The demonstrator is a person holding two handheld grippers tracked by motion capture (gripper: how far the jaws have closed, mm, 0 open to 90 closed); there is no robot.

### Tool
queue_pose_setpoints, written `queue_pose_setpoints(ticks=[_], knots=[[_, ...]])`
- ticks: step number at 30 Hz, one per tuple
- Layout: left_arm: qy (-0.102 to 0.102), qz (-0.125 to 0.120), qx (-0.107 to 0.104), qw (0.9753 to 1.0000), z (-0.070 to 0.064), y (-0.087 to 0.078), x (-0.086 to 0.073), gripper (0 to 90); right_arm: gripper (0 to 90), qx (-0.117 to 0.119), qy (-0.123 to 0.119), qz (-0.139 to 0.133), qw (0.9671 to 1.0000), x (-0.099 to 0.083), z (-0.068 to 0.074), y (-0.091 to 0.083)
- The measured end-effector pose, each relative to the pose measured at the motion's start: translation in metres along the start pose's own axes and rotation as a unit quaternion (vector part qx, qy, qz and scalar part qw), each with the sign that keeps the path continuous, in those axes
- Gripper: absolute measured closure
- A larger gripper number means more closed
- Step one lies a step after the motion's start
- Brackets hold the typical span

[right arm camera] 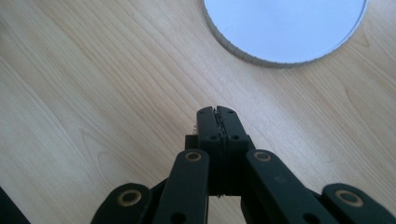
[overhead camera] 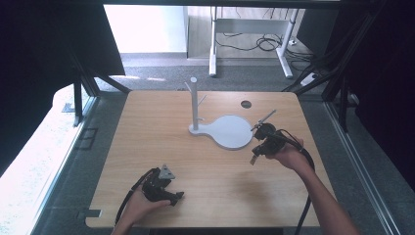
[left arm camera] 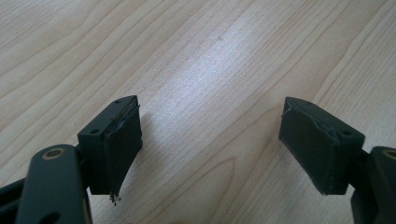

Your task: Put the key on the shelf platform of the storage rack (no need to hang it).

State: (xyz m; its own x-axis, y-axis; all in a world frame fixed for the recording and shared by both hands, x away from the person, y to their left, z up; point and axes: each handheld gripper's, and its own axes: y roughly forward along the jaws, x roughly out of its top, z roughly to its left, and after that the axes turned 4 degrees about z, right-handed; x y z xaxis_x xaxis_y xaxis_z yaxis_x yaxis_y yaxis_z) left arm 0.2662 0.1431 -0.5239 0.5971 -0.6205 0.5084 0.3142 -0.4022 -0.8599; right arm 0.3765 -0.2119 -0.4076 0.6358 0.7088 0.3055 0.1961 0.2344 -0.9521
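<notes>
A white stand (overhead camera: pixel 194 105) with an upright post and small side pegs rises from a flat round base plate (overhead camera: pixel 231 131) in the middle of the wooden table (overhead camera: pixel 147 147). My right gripper (overhead camera: pixel 254 157) hovers just right of that plate, held in a hand; its jaws are pressed together with nothing between them, and the plate's ridged rim (right arm camera: pixel 243 55) lies ahead of the shut gripper (right arm camera: pixel 217 112). My left gripper (overhead camera: pixel 177 197) rests near the table's front edge, jaws wide apart over bare wood (left arm camera: pixel 210 135), nothing between the pads (left arm camera: pixel 122 149).
A round cable hole (overhead camera: pixel 246 104) sits in the table near its far right. Cables trail from both grippers off the front. Beyond the table stand a white desk frame (overhead camera: pixel 249 34) with floor cables, and dark frame struts at both sides.
</notes>
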Motion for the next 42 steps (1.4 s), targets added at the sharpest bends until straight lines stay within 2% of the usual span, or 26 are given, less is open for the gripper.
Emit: queue_pose_setpoints(ticks=[11, 28, 42], knots=[[-0.002, 0.001, 0.000, 1.0000, 0.000, 0.000, 0.000, 21.4, 90.0, 0.004, 0.004, -0.010, 0.9999, 0.019, -0.006, -0.001], [-0.006, -0.002, -0.001, 1.0000, 0.001, -0.001, 0.000, 21.5, 90.0, 0.004, 0.007, -0.009, 0.9999, 0.051, -0.014, 0.003], [-0.005, -0.002, -0.002, 1.0000, 0.001, 0.000, 0.000, 21.5, 90.0, 0.006, 0.015, -0.005, 0.9999, 0.083, -0.022, 0.015]])
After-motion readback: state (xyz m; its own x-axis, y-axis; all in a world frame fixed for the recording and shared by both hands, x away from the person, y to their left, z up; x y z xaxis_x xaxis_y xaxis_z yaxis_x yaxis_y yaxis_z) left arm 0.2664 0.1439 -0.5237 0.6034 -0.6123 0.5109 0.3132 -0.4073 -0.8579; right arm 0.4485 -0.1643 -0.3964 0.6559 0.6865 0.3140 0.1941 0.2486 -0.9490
